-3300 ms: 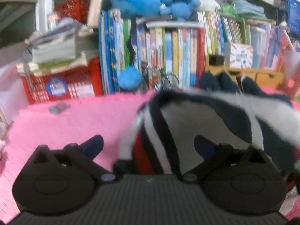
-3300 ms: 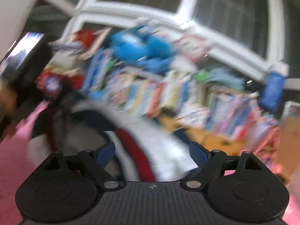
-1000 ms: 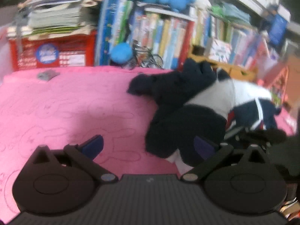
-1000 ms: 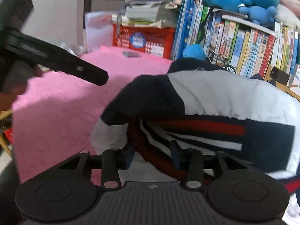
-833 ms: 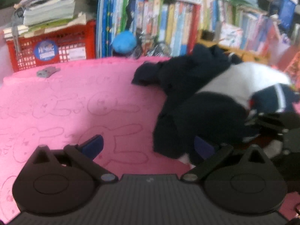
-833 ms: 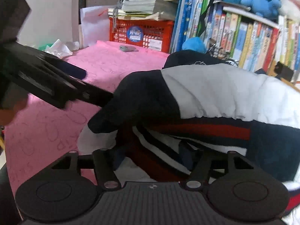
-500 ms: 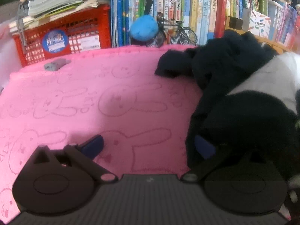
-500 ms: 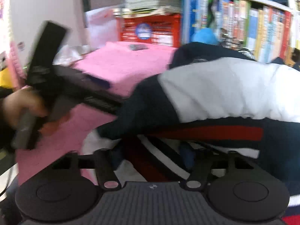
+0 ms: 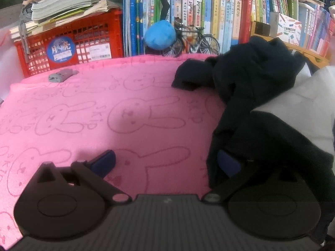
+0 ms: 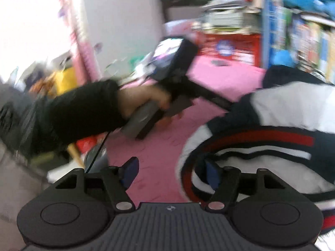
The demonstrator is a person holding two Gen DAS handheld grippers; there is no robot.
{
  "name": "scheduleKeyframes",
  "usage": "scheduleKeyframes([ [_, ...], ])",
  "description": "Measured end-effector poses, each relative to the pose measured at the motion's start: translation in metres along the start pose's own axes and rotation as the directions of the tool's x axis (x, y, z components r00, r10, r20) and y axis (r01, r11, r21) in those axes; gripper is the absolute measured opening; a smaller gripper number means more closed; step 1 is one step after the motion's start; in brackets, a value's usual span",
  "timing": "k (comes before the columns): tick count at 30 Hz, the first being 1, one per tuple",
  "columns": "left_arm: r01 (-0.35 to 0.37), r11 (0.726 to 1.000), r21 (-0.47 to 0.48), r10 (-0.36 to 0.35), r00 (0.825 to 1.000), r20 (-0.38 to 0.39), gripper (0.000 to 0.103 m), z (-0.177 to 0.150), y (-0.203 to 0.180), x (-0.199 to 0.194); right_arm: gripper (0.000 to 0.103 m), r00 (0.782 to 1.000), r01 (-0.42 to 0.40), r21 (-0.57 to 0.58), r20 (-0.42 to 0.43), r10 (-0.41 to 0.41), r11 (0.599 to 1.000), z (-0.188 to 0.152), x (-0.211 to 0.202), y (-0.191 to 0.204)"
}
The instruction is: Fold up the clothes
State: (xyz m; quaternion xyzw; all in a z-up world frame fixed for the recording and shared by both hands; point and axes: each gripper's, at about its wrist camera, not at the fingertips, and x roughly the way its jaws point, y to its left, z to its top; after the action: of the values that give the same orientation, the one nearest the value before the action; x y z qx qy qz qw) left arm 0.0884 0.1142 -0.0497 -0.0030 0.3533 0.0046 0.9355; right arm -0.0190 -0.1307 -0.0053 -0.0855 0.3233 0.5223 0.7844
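Note:
A navy, white and red striped jacket (image 9: 261, 96) lies bunched on the right side of the pink bunny-print towel (image 9: 125, 108). In the left wrist view my left gripper (image 9: 165, 165) is open and low over the towel, its right fingertip (image 9: 228, 166) against the jacket's dark edge. In the right wrist view the jacket (image 10: 282, 108) fills the right side. My right gripper (image 10: 170, 173) has its jaws opening. The striped hem sits just inside its right fingertip (image 10: 212, 174), and the pads do not press on it. A hand (image 10: 144, 99) in a black sleeve holds the left gripper beyond.
Behind the towel stand a red crate (image 9: 69, 44) topped with stacked booklets, a row of books (image 9: 209, 14), a blue plush ball (image 9: 160, 34) and a model bicycle (image 9: 194, 39). A small grey object (image 9: 60, 75) lies on the towel's far left.
The right gripper, shut on the jacket's hem a second ago, has opened and swung left. The left gripper has dropped closer to the towel and the jacket's dark edge.

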Motion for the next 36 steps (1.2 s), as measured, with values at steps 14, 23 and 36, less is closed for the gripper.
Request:
scheduleKeyframes([
  [14,0.000,1.000,-0.003,0.000,1.000,0.000,0.103,-0.001,0.000,-0.001,0.088,0.995,-0.070,0.003,0.072,0.070,0.998,0.012,-0.018,0.051],
  [23,0.001,1.000,-0.001,-0.001,1.000,-0.003,0.103,0.000,0.000,-0.001,0.089,0.940,0.285,0.099,0.167,-0.298,0.953,-0.010,-0.072,0.032],
  [36,0.253,0.962,0.102,-0.268,0.945,0.188,0.103,0.012,-0.027,-0.133,0.102,0.285,0.959,-0.037,0.086,-0.955,0.283,-0.050,-0.035,-0.031],
])
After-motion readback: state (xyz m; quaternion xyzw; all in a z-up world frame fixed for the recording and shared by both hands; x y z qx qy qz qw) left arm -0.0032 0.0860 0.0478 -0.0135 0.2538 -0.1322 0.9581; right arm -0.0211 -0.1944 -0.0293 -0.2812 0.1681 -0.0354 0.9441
